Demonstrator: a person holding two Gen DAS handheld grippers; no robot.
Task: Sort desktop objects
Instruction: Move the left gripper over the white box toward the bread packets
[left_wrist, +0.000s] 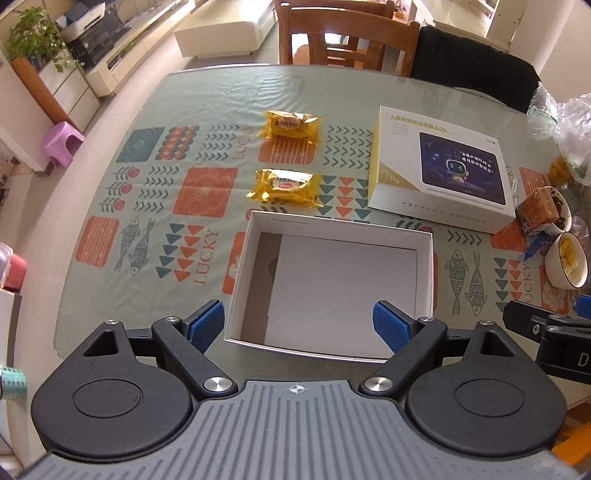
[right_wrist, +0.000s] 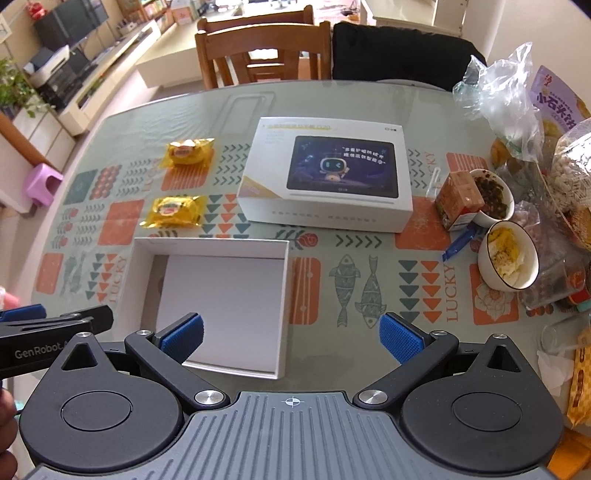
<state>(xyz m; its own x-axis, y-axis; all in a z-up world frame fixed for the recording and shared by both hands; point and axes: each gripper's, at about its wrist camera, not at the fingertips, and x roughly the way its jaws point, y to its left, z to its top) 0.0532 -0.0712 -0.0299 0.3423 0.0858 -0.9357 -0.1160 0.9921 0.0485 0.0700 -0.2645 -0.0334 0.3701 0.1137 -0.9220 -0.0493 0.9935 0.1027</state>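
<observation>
Left wrist view, my left gripper (left_wrist: 298, 325) jaws wide, ribbed blue pads over rectangular white cardboard box (left_wrist: 424, 236), two crinkly yellow foil packets (left_wrist: 284, 185) beyond, right gripper (right_wrist: 291, 338) also spread

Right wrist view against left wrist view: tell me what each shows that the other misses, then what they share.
Only the right wrist view shows the purple printed snack bag and the clear drinking glass at the table's right edge. Only the left wrist view shows the pink lidded container at far left. Both show the open white cardboard box, two yellow wrapped snack packets, the white tablet package box, two white ceramic bowls of food, and both grippers, left and right, with fingers apart.
</observation>
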